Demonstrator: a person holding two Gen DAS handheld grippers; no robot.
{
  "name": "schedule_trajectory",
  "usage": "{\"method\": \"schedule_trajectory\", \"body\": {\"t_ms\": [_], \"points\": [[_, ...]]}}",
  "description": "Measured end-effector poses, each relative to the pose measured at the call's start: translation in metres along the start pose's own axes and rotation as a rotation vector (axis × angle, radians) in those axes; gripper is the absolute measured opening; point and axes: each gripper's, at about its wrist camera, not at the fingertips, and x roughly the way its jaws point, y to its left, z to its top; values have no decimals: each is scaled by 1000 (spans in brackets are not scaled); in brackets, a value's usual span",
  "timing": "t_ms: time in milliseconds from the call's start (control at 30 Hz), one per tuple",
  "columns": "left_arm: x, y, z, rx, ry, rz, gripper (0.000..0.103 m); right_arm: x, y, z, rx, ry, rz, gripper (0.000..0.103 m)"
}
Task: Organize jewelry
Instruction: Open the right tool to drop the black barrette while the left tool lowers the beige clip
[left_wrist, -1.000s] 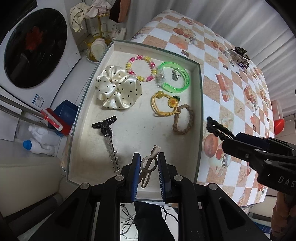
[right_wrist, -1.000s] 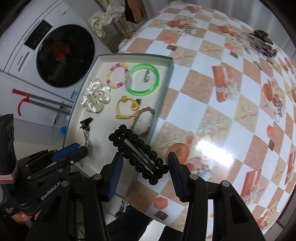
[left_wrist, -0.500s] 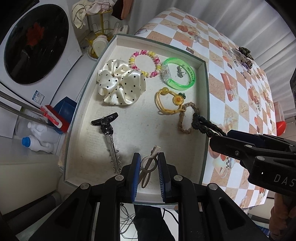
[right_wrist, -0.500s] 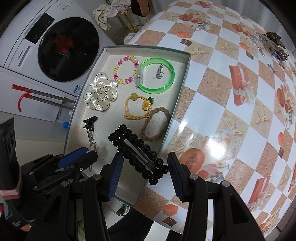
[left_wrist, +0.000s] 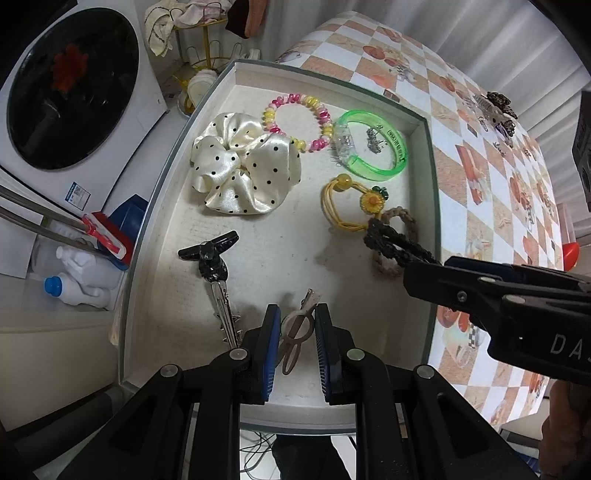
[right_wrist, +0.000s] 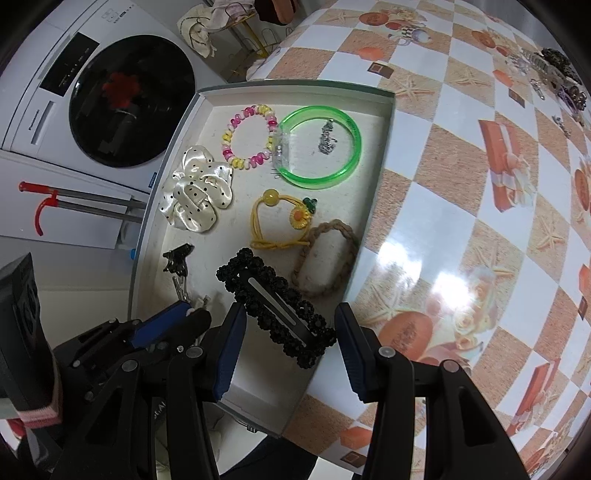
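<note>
A: Progress entry. The shallow white rectangular tray (right_wrist: 384, 155) already holds a cream polka-dot satin scrunchie (left_wrist: 243, 166), a pink-and-yellow beaded bracelet (left_wrist: 297, 123), a translucent green plastic bangle (left_wrist: 371, 149) with a small silver charm (right_wrist: 328, 142) inside it, a yellow elastic hair tie with a sunflower bead (right_wrist: 280, 225), a braided tan cord loop (right_wrist: 325, 258) and a black-topped metal alligator clip (left_wrist: 216, 273)

B: And the tools?

A: The right gripper (right_wrist: 290, 341) carries a black beaded snap hair clip (right_wrist: 275, 308) over the tray's 5 o'clock area, above the tan loop; it looks held, though the pad contact is not visible, so not yet set down. The left gripper (left_wrist: 295, 332) is clenched on a thin taupe looped hair clip (left_wrist: 295, 334) at the tray's 6 o'clock edge

B: What is left?

A: Judging by the layout, both clips need placing. A cluster of dark ornaments (right_wrist: 554, 77) waits on the checkered tablecloth (right_wrist: 461, 177) at 1 o'clock, well apart from the tray

B: Unclear items?

A: That cluster is too small to count. Whether the taupe clip touches the tray floor, I cannot tell
</note>
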Motion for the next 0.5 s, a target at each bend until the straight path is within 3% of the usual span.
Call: {"method": "schedule_trajectory", "body": {"t_ms": [500], "points": [[21,5,-8,7,22,35,24,29,11,7,-42,26,-13,53]]}}
